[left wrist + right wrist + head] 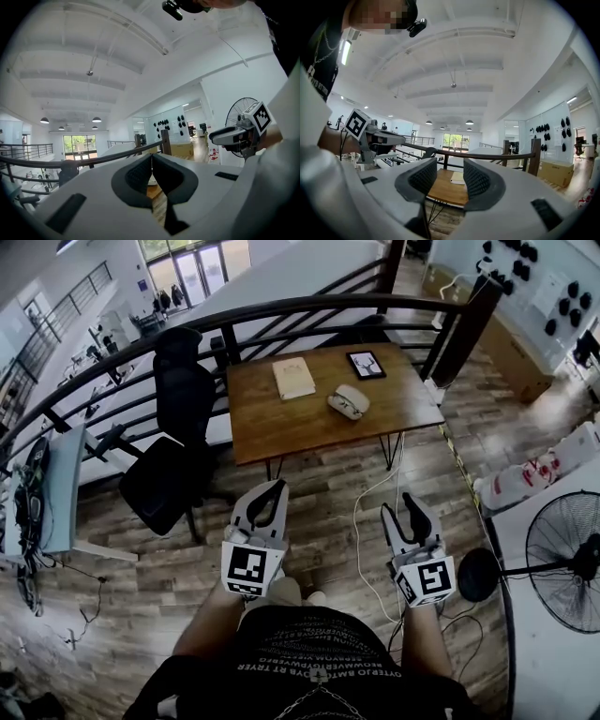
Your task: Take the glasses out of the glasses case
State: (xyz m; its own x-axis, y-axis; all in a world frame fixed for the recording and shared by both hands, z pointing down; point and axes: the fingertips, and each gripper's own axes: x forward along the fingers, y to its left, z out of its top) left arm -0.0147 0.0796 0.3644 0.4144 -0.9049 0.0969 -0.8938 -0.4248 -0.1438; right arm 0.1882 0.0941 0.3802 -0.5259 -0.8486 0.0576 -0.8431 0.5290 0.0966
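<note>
- Currently I hold both grippers near my body over the wood floor (319, 521), well short of the table (281, 427).
- My left gripper (274, 487) has its jaws pressed together, with nothing between them.
- My right gripper (401, 507) has its jaws apart and empty.
- On the far table lies the glasses case (348, 401), right of centre, with a tan book (293, 378) to its left and a dark tablet (366, 364) just beyond.
- A black chair (178, 442) stands left of the table.

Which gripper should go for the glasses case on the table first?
Probably the right gripper: its jaws stand apart, ready to grasp, while the left gripper has its jaws shut together. Both hang well short of the table, about equally far from the glasses case.
</note>
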